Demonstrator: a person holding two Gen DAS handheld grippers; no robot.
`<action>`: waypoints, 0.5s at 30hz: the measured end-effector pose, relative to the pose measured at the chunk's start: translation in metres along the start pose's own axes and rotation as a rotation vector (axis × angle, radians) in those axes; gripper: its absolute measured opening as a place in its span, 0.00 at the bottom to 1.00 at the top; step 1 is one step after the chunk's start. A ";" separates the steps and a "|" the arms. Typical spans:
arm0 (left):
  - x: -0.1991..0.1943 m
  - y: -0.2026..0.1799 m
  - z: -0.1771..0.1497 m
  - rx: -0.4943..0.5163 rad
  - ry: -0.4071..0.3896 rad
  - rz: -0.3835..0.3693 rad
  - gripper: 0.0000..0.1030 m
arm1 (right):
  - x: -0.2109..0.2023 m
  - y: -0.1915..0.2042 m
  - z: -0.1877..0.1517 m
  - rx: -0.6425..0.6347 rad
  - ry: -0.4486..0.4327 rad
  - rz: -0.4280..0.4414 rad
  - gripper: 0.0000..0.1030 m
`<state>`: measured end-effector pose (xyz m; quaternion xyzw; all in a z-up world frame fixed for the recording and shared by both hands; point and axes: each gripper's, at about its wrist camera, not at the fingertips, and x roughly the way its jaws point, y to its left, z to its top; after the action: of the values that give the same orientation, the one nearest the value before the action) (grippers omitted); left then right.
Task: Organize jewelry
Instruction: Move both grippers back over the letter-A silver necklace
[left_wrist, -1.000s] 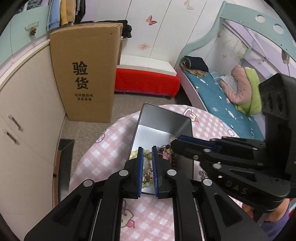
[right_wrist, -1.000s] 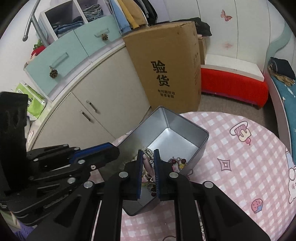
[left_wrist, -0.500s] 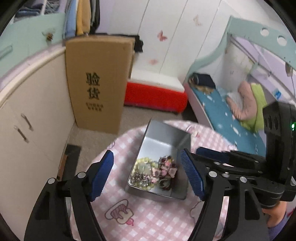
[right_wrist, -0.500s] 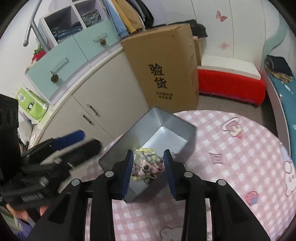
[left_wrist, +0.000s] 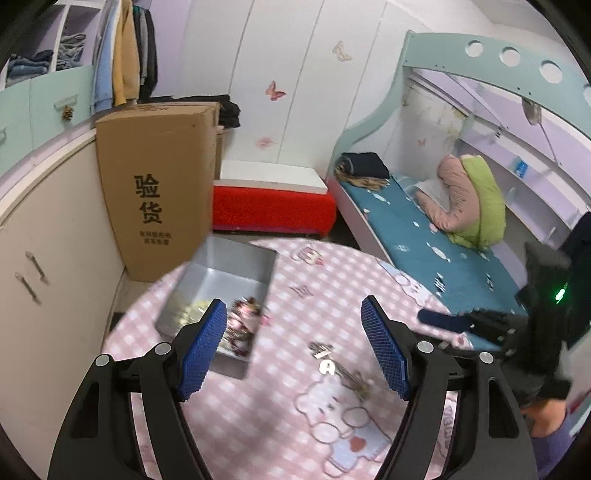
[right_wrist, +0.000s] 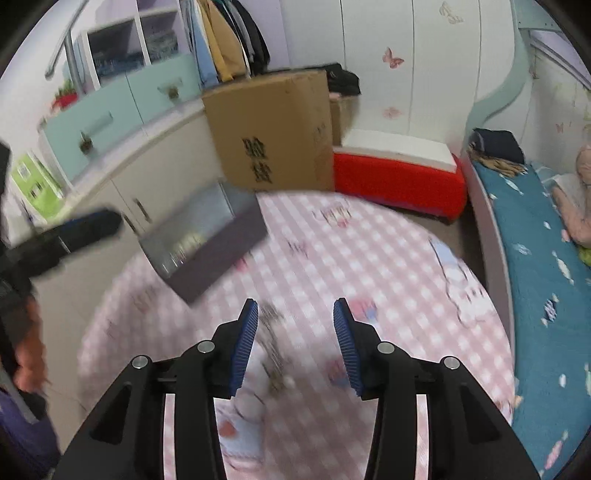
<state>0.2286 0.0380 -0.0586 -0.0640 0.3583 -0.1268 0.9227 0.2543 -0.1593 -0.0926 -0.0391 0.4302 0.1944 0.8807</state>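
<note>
While jewelry (left_wrist: 240, 325) sits in the tin (left_wrist: 225, 273), left gripper (left_wrist: 295, 347) fingers gape empty; right gripper (right_wrist: 293, 343) fingers, just opening, half-spread, empty.

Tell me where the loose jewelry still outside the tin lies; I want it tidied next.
In the left wrist view the loose jewelry lies on the pink checked tablecloth, right of the metal tin, just above the printed bear.
</note>
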 end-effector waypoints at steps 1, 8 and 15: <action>0.002 -0.004 -0.004 0.002 0.008 -0.003 0.71 | 0.004 0.000 -0.006 -0.012 0.012 -0.012 0.41; 0.035 -0.039 -0.041 0.056 0.124 -0.044 0.71 | 0.028 -0.024 -0.048 0.065 0.075 -0.034 0.40; 0.085 -0.053 -0.059 0.012 0.232 -0.038 0.70 | 0.025 -0.043 -0.070 0.104 0.080 -0.011 0.41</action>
<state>0.2390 -0.0383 -0.1457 -0.0502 0.4607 -0.1528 0.8729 0.2328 -0.2077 -0.1602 -0.0035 0.4742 0.1653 0.8648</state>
